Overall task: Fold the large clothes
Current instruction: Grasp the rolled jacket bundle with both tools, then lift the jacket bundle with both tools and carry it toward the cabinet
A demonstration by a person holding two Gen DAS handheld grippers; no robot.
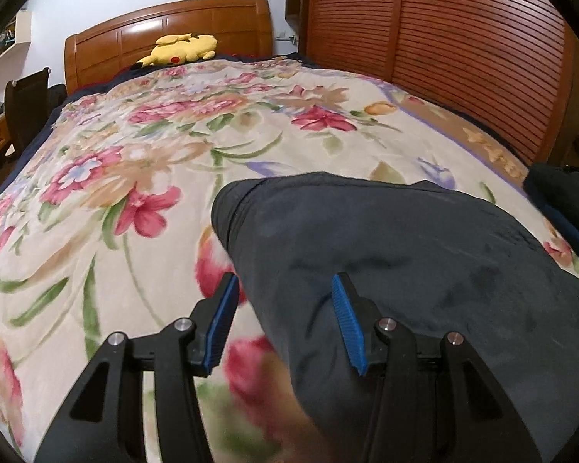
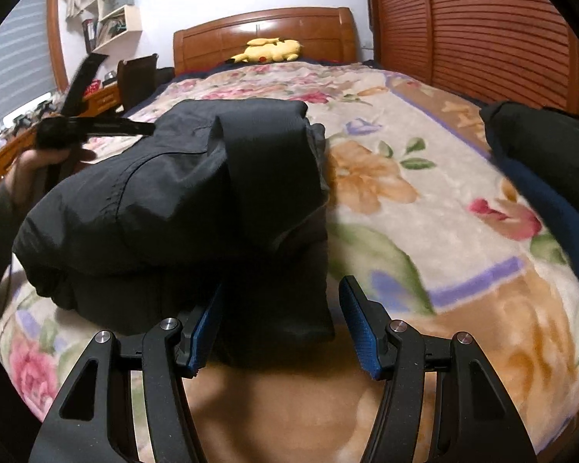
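A dark garment (image 2: pixel 181 208) lies folded in a bundle on the floral blanket (image 1: pixel 96 200) near the foot edge of the bed. The right gripper (image 2: pixel 281 322) hangs partly open — a cloth flap between its jaws, not pinched. The left gripper (image 1: pixel 285 322) is partly open over the garment's edge — empty.

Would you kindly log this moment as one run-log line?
stage: folding | dark garment: bunched on floral blanket | left gripper: open, garment edge between jaws | right gripper: open over a flap | plush toy: by headboard
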